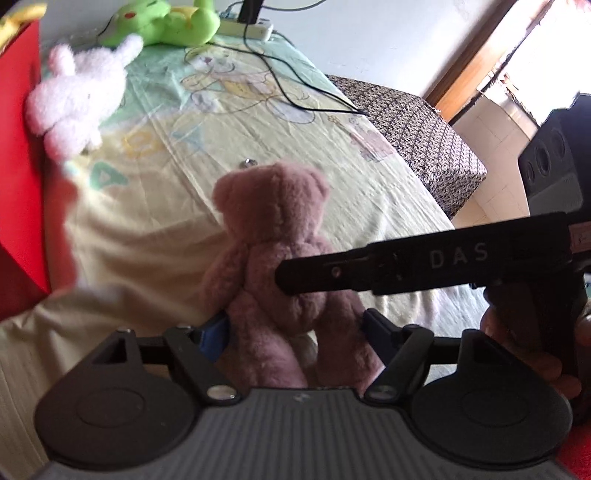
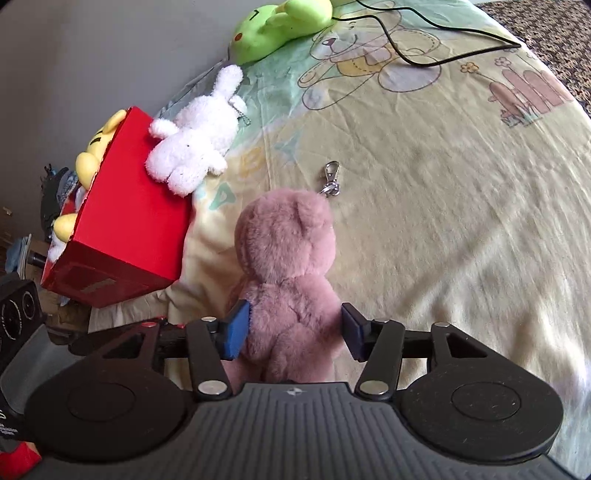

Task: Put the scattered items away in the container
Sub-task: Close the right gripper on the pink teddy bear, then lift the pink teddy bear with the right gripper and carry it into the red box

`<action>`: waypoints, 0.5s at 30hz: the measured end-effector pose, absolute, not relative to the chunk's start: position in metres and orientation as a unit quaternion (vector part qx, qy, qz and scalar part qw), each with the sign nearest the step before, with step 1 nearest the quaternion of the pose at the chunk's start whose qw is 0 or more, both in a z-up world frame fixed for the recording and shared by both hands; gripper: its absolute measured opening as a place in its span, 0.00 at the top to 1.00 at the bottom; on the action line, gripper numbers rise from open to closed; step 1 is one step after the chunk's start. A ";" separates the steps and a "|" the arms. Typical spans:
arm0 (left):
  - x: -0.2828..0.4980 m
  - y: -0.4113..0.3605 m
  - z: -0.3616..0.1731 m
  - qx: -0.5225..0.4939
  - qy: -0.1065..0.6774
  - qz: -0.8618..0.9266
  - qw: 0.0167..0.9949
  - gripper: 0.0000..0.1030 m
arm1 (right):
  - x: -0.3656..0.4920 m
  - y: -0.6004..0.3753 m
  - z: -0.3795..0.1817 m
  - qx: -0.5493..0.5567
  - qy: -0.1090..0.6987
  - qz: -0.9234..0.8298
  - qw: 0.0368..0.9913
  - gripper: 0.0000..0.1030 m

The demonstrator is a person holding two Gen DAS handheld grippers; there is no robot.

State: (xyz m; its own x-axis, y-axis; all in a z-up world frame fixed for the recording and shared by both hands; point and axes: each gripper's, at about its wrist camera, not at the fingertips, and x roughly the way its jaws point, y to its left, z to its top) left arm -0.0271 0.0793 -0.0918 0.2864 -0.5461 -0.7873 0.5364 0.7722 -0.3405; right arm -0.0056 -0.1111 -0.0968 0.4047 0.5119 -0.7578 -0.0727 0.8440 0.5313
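A pink plush bear [image 1: 280, 236] lies on the bed sheet with its back to both cameras. My left gripper [image 1: 295, 328] straddles its legs, and both pads press into the fur. My right gripper [image 2: 291, 328] stands open around the bear [image 2: 288, 258] at the waist, its pads just at the fur. One right finger [image 1: 406, 266] reaches across the bear's back in the left wrist view. The red box [image 2: 122, 229] sits at the left with a yellow plush [image 2: 98, 147] inside. A white plush bunny [image 2: 195, 140] leans on the box's side.
A green plush [image 2: 277, 29] lies at the far end of the bed beside a black cable [image 2: 424, 59] and a white power strip [image 1: 247, 29]. A metal key clasp [image 2: 331, 179] rests by the bear's head. A patterned stool [image 1: 413, 136] stands beyond the bed's right edge.
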 end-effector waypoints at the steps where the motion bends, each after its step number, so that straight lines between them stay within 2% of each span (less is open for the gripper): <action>1: -0.028 0.078 -0.090 0.001 0.489 -0.338 0.804 0.29 | -0.006 -0.110 -0.095 0.206 0.513 0.182 0.813 0.48; 8: -0.029 0.087 -0.076 -0.002 0.467 -0.339 0.817 0.37 | -0.010 -0.113 -0.088 0.205 0.508 0.191 0.814 0.50; 11: -0.032 0.091 -0.067 -0.007 0.455 -0.338 0.823 0.37 | -0.013 -0.110 -0.082 0.203 0.502 0.198 0.817 0.51; 12: -0.032 0.092 -0.063 -0.009 0.451 -0.344 0.823 0.39 | -0.015 -0.109 -0.080 0.204 0.501 0.203 0.816 0.52; 13: -0.033 0.090 -0.058 -0.004 0.448 -0.344 0.825 0.39 | -0.016 -0.108 -0.077 0.211 0.498 0.212 0.814 0.58; 15: -0.036 0.087 -0.051 0.014 0.436 -0.339 0.834 0.39 | -0.018 -0.107 -0.069 0.214 0.488 0.214 0.819 0.61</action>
State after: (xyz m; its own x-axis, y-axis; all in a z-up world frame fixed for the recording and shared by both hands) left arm -0.0362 0.0867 -0.0515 0.3903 -0.5525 -0.7365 0.5772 0.7700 -0.2718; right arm -0.0182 -0.1073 -0.0695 0.4319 0.5588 -0.7080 -0.1416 0.8173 0.5586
